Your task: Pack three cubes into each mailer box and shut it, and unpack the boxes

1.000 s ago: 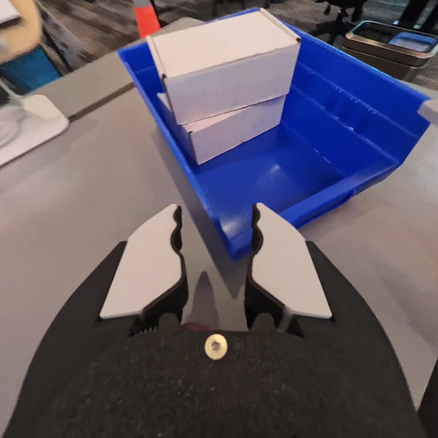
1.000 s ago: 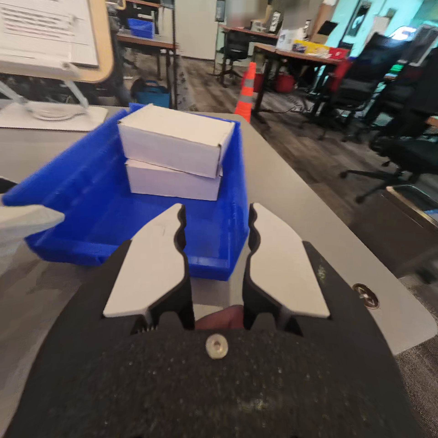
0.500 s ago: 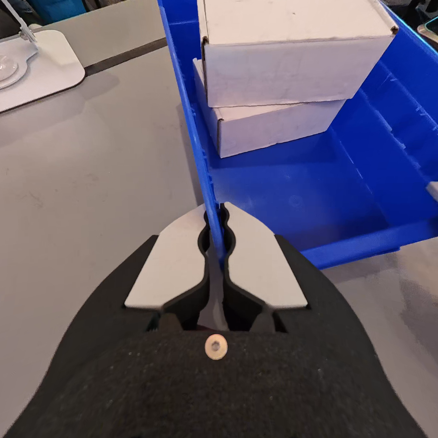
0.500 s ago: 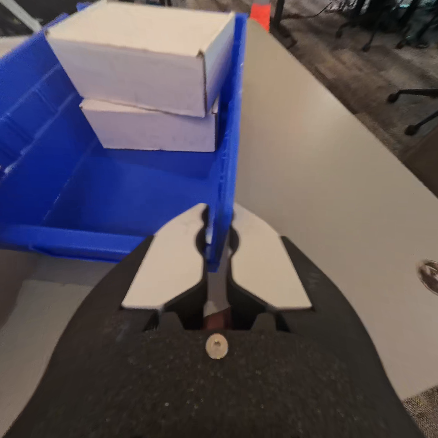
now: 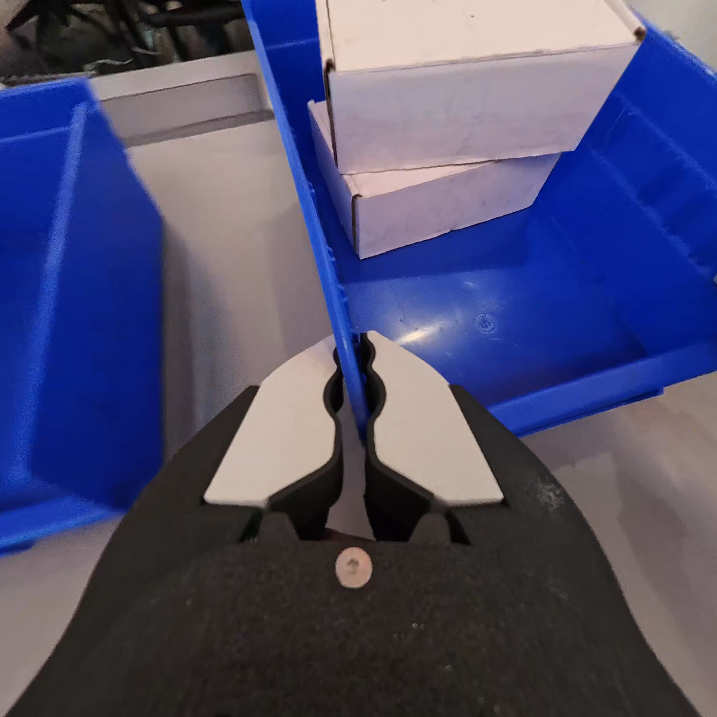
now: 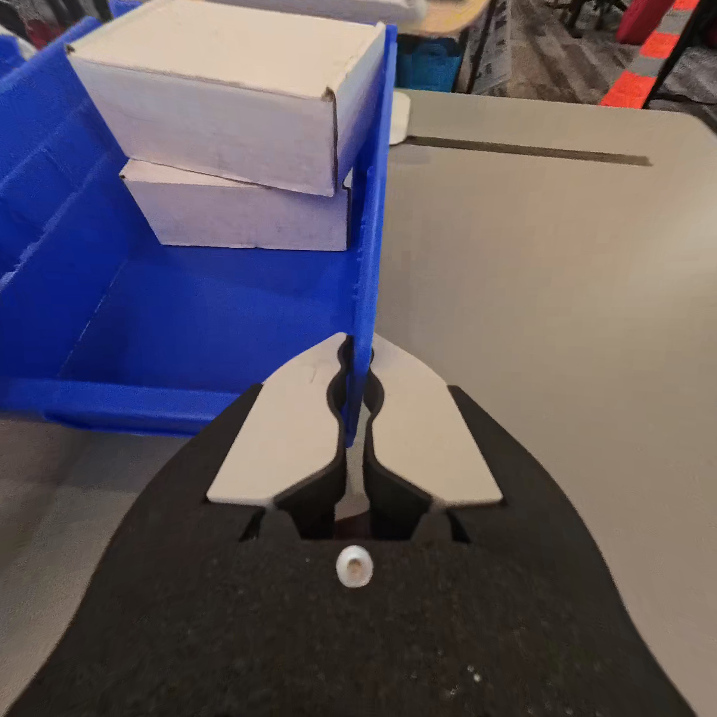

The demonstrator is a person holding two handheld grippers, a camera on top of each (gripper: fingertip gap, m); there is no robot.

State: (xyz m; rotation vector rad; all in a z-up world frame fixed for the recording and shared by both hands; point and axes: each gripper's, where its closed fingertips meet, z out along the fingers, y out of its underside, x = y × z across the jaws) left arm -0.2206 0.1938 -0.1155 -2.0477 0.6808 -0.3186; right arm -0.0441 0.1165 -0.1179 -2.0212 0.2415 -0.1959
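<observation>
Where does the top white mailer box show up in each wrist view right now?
Left wrist view: top mailer box at upper right, stacked on the lower mailer box in the blue bin.
Right wrist view: top mailer box at upper left, against the bin's right wall.
Shared landmark: the lower box, sitting skewed beneath it in both views.

The bin (image 5: 562,318) is bright blue, and a second bin (image 5: 58,291) is the same blue. The two boxes (image 5: 446,128) are plain white, the table (image 6: 543,310) grey. The cone (image 6: 640,66) has orange and grey stripes.
</observation>
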